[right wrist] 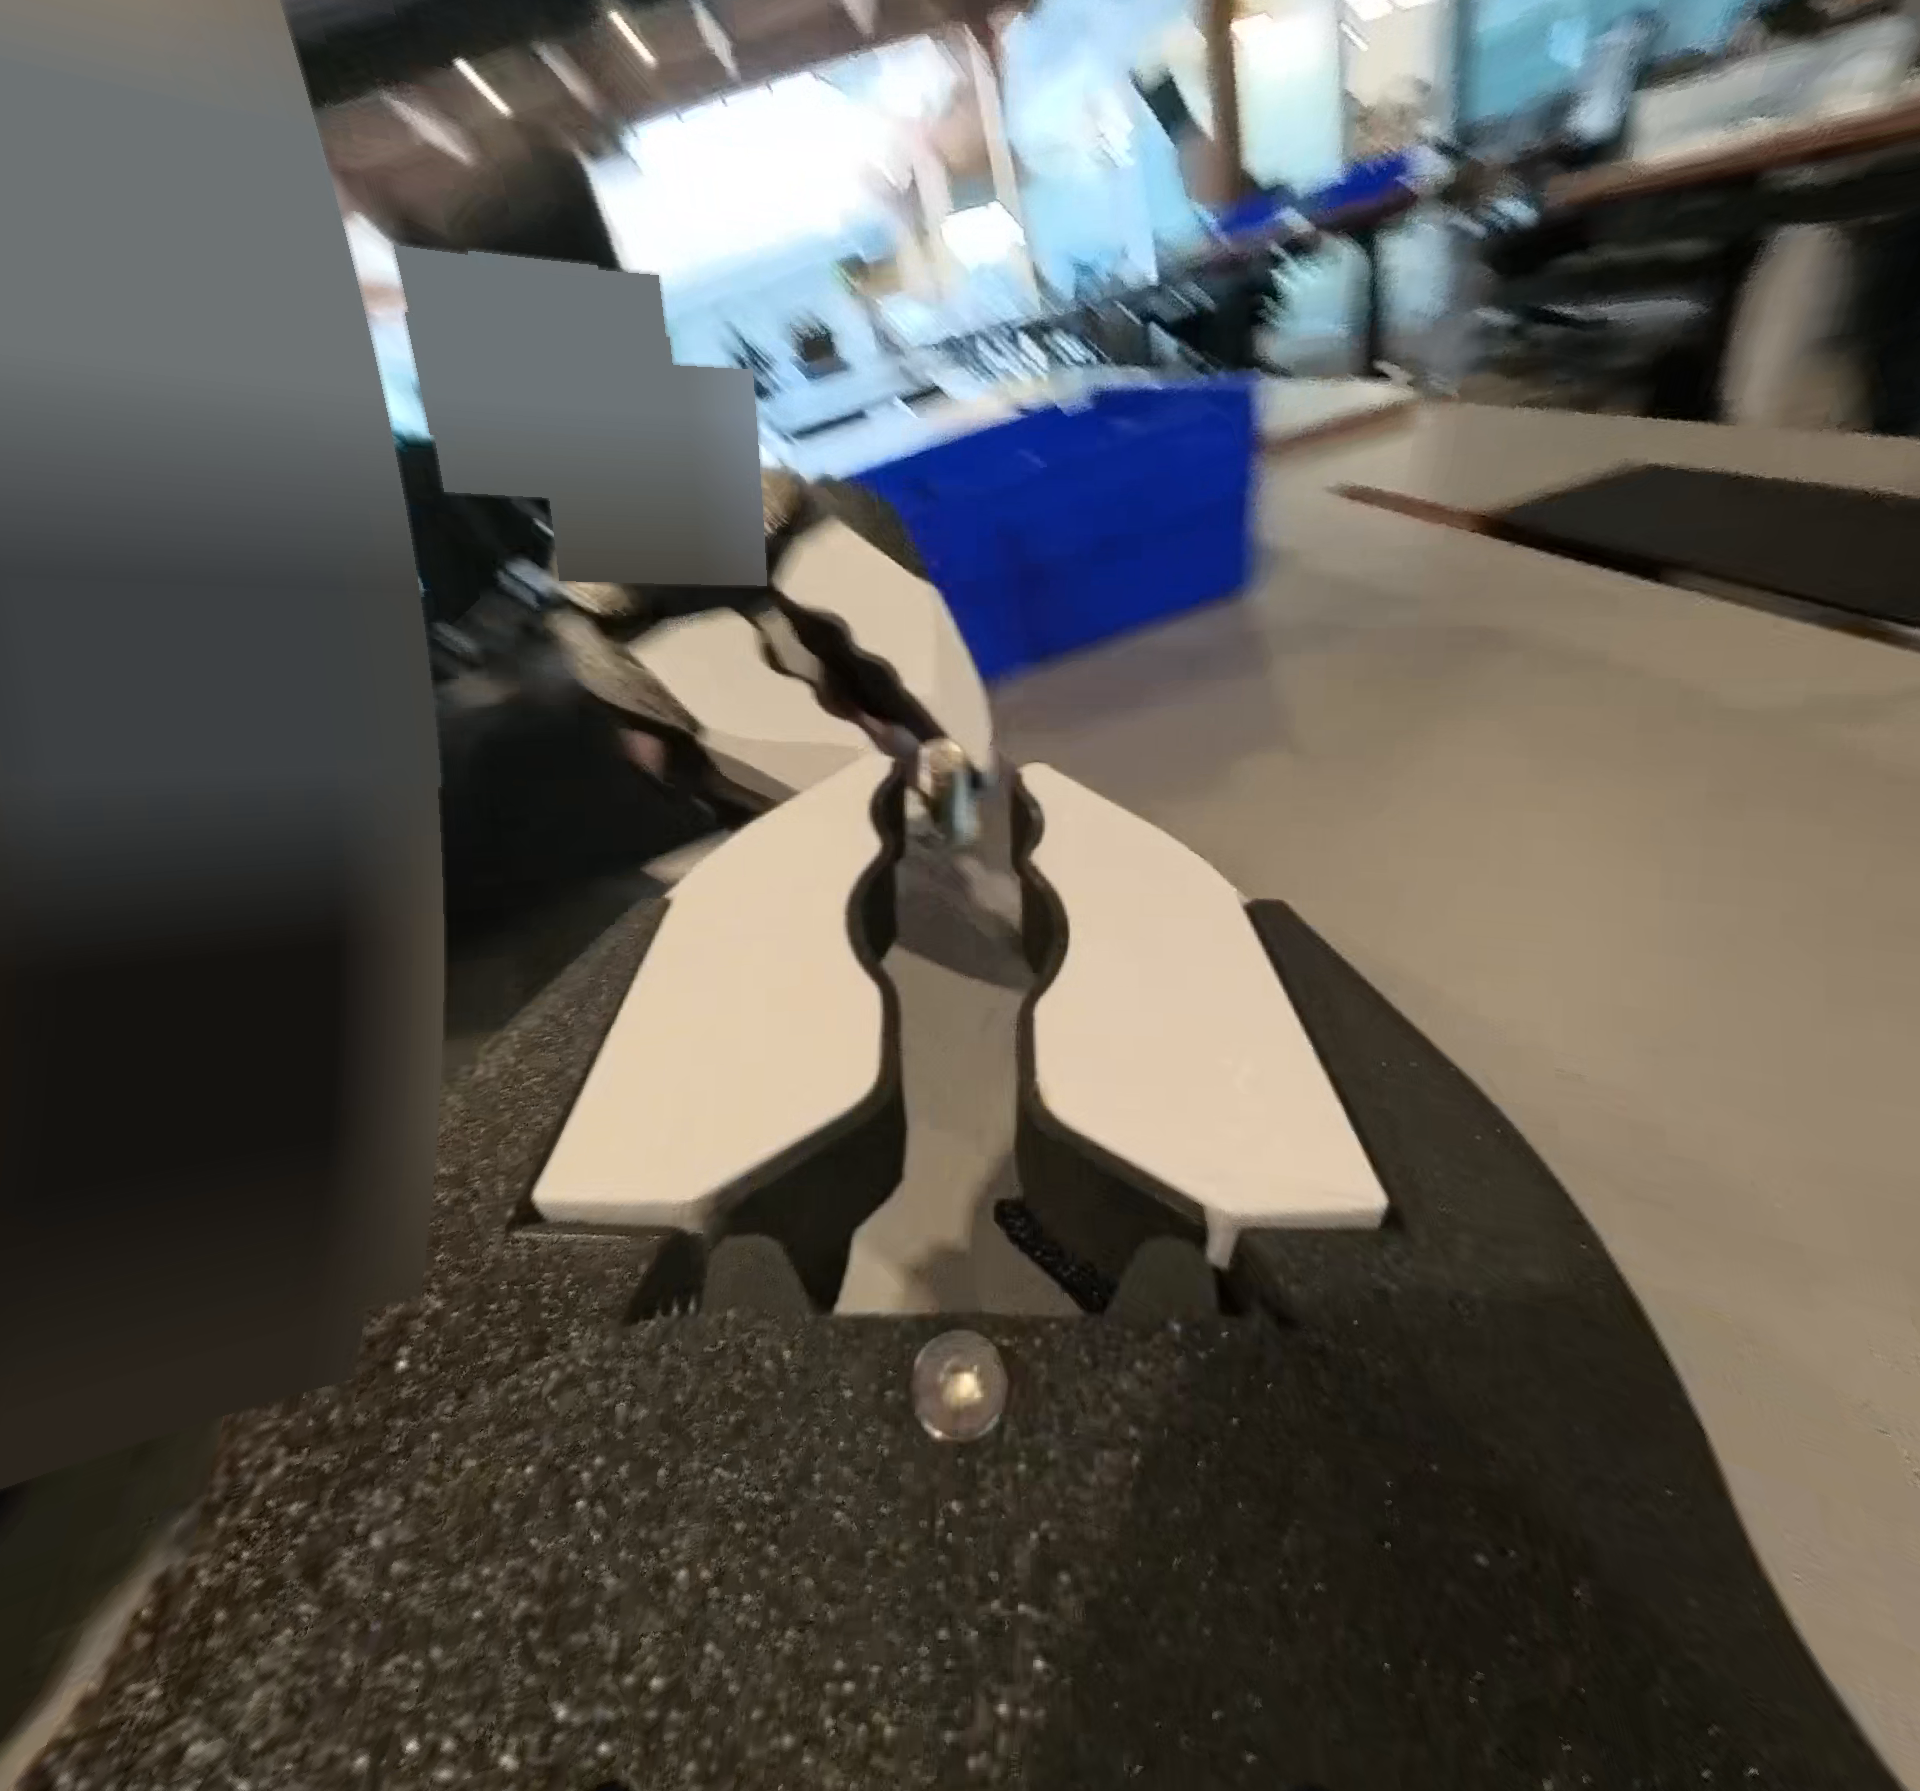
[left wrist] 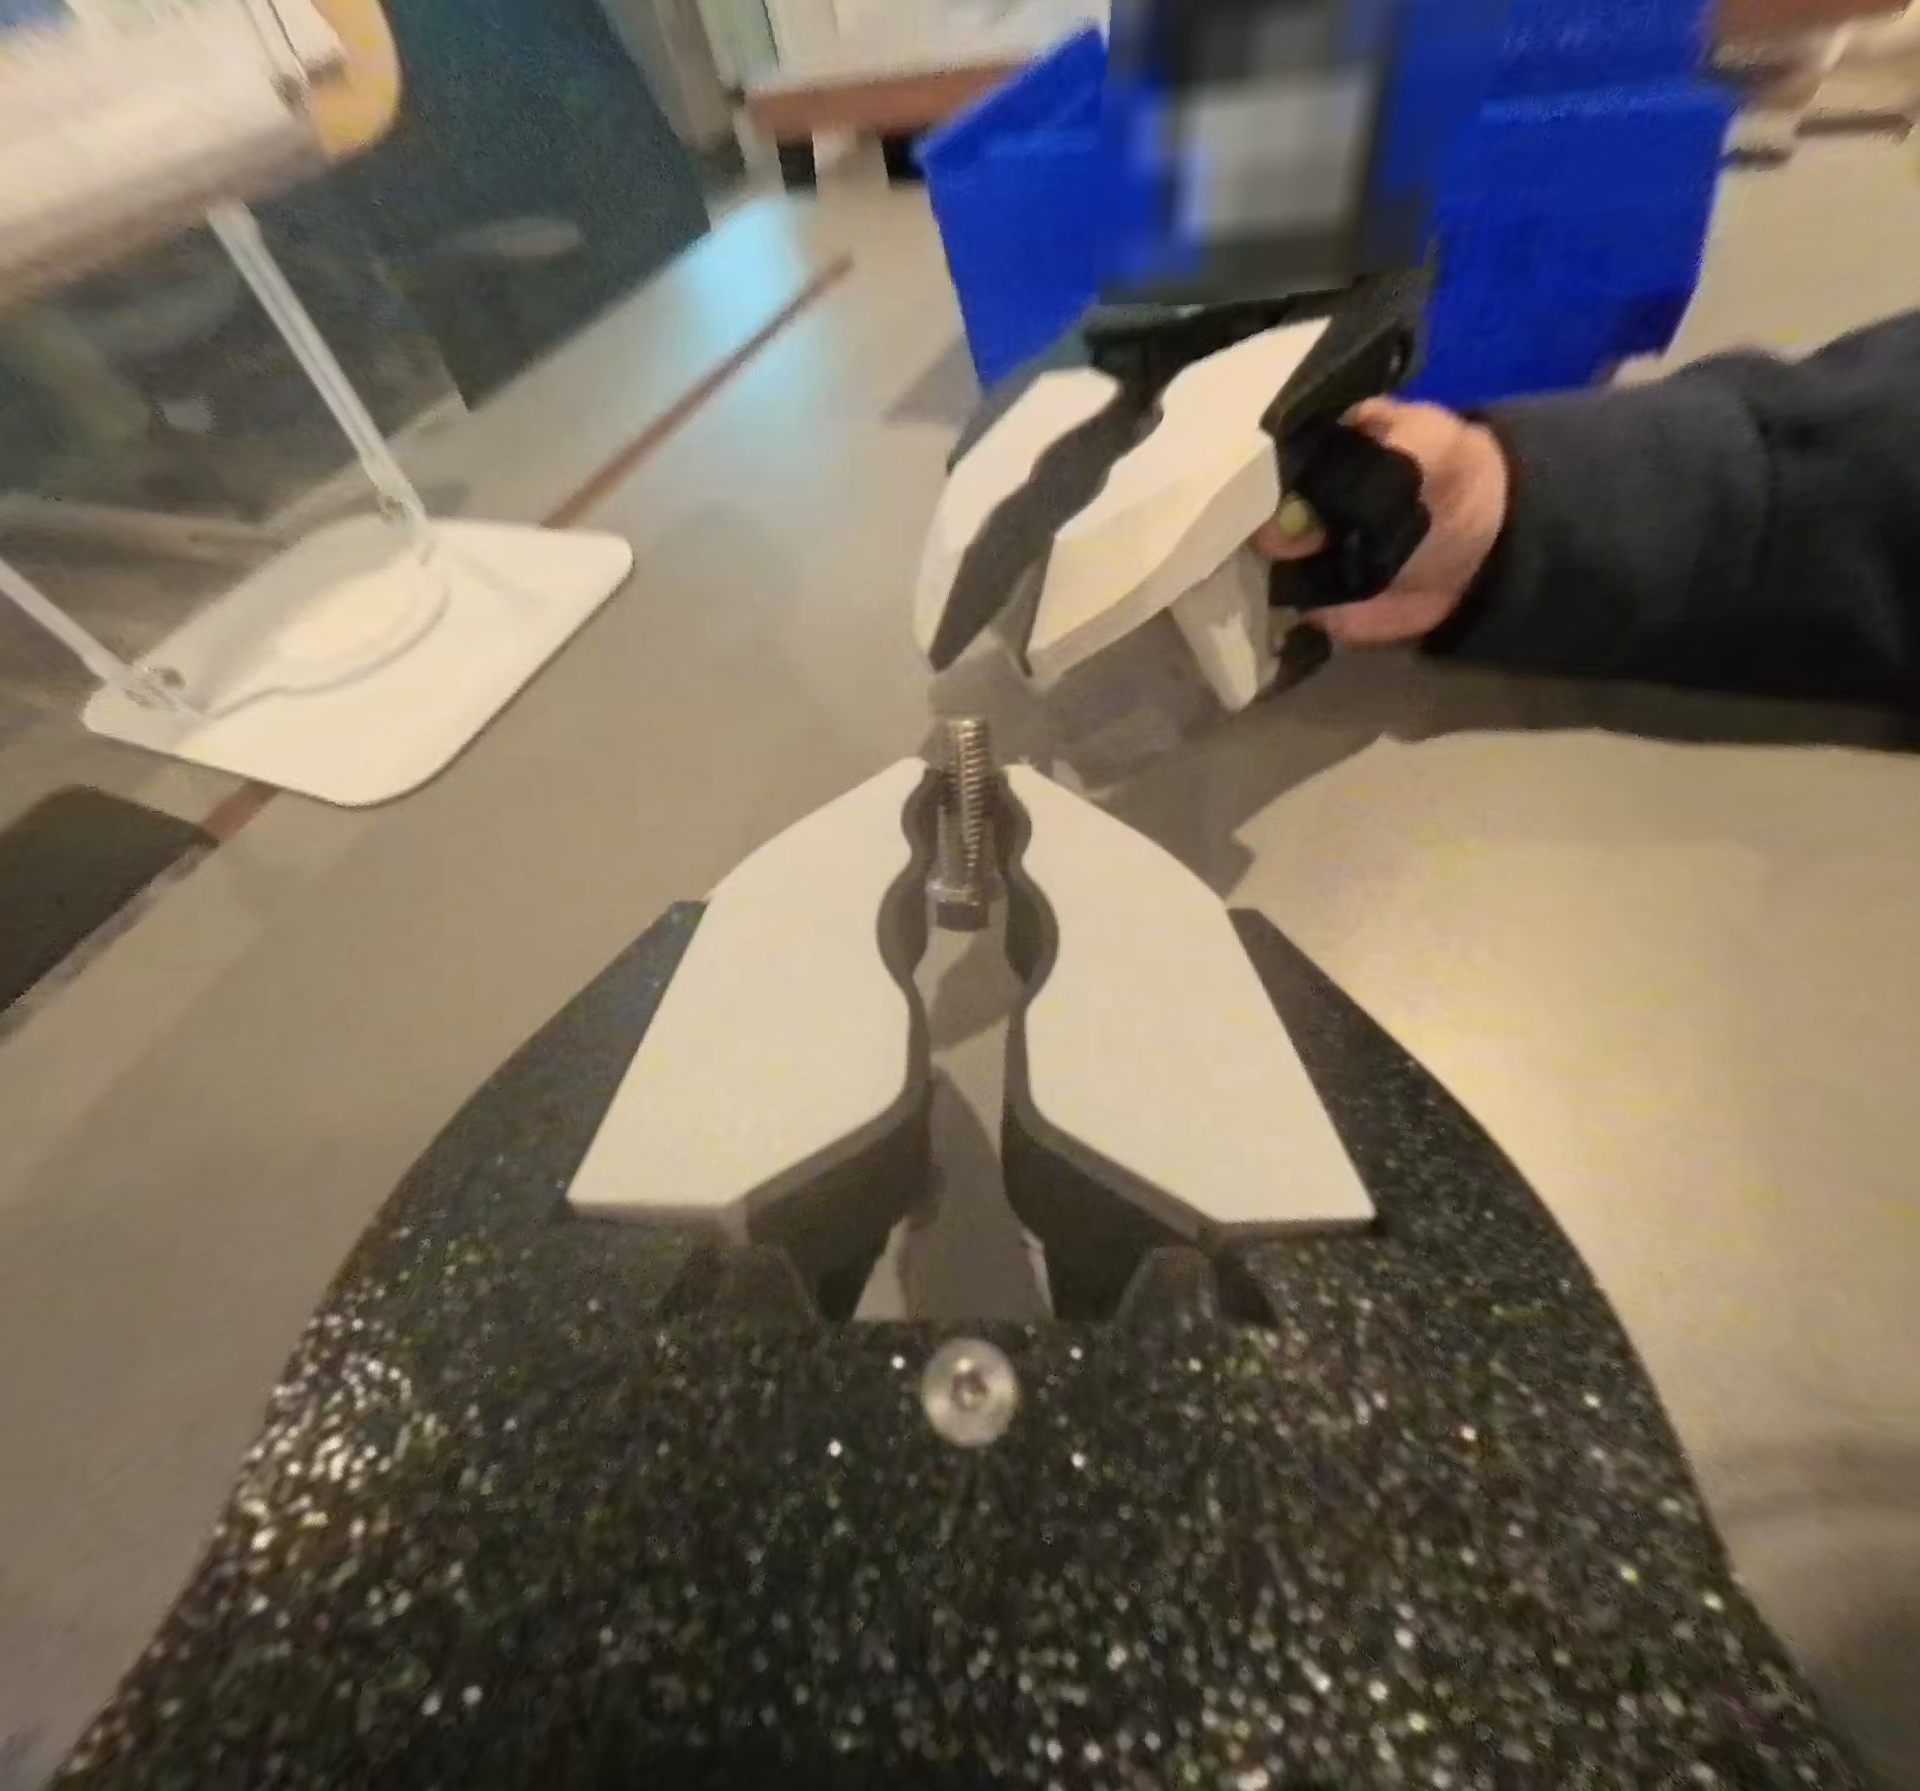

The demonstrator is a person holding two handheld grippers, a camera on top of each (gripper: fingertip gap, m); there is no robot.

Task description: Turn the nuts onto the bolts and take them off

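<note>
**Steel bolt clamped in left gripper, right gripper tips just beyond it**

Steel bolt (left wrist: 961, 822) sits between the left gripper (left wrist: 966, 785) fingers, clamped near the tips. Hex head toward the gripper base, threaded end poking out past the fingertips. Bolt is roughly in line with the fingers, tilted slightly up.

Right gripper (left wrist: 971, 645) comes in from ahead and to the right of the left one, held by a hand (left wrist: 1392, 536) in a dark sleeve (left wrist: 1714, 515). Its tips point down at the bolt's threaded end, just beside it; contact can't be confirmed. Jaws look narrowly parted in the left wrist view.

Right wrist view: right gripper (right wrist: 951, 785) fingers have a visible gap along their length. Small shiny metal part (right wrist: 945, 785) sits right at the tips, too blurred to call it nut or bolt end, so I can't tell whether the jaws grip anything. Left gripper (right wrist: 935, 718) is dead ahead, tip to tip.

Both grippers hover over a grey table (left wrist: 1507, 1014). Blue bins (left wrist: 1039, 183) beyond the right gripper. White stand base (left wrist: 364, 640) forward-left of the left gripper. Background heavily motion-blurred.
</note>
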